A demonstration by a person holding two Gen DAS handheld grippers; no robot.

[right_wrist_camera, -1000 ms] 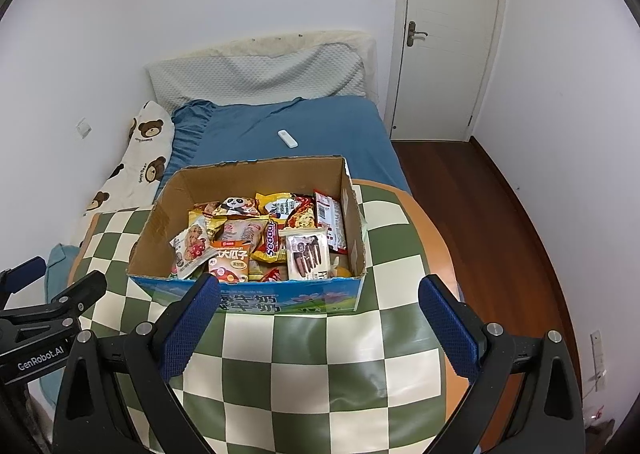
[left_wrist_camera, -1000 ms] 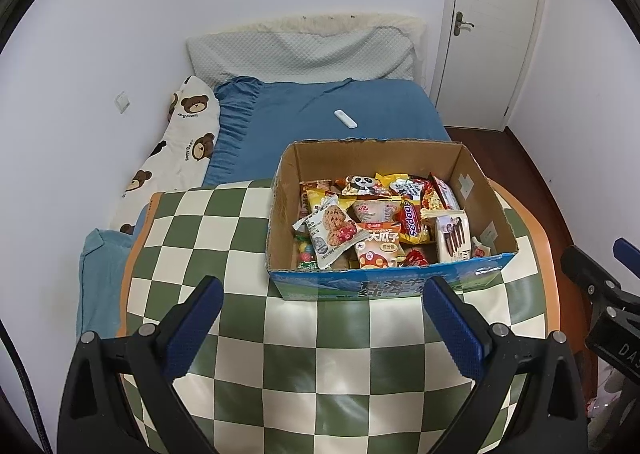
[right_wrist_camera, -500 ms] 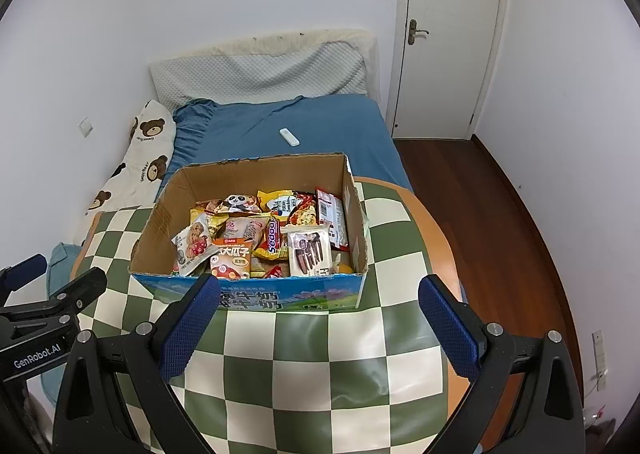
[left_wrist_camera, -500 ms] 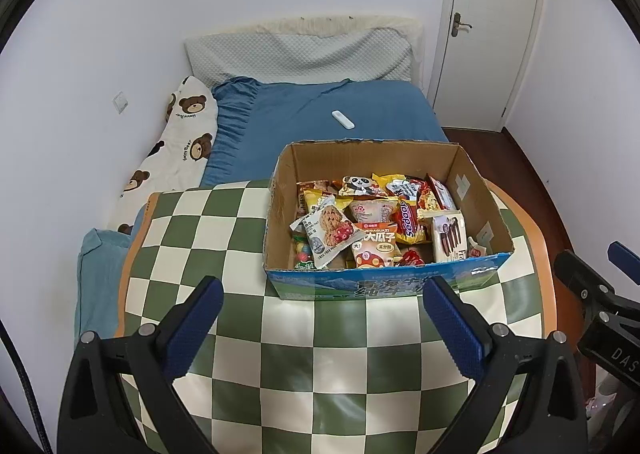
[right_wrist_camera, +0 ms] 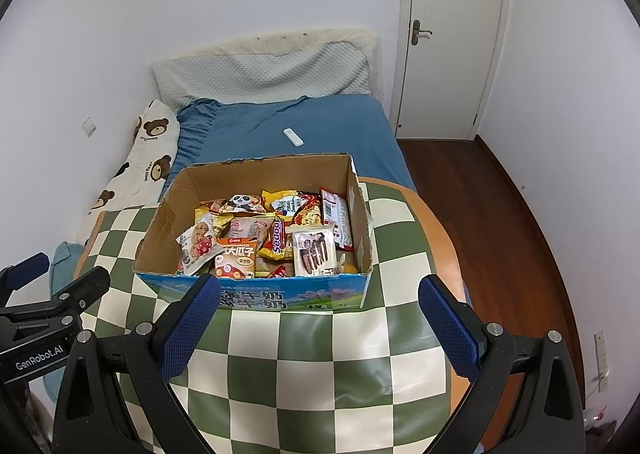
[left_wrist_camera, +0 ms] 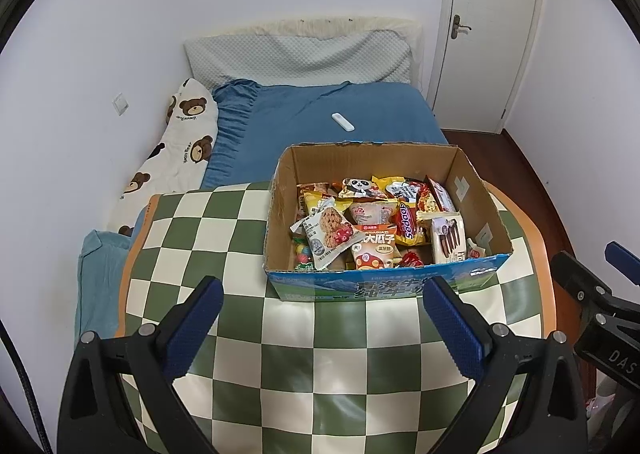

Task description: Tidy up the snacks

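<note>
Crinkly foil snack packets (left_wrist_camera: 380, 222) heaped in the brown cardboard box (left_wrist_camera: 280, 214) could be crushed or snagged; both tongs are held apart, empty.

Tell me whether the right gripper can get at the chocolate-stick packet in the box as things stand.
Probably yes. The right gripper is open and empty, the cardboard box is open-topped, and the chocolate-stick packet lies on top near the front wall, nothing over it.
</note>
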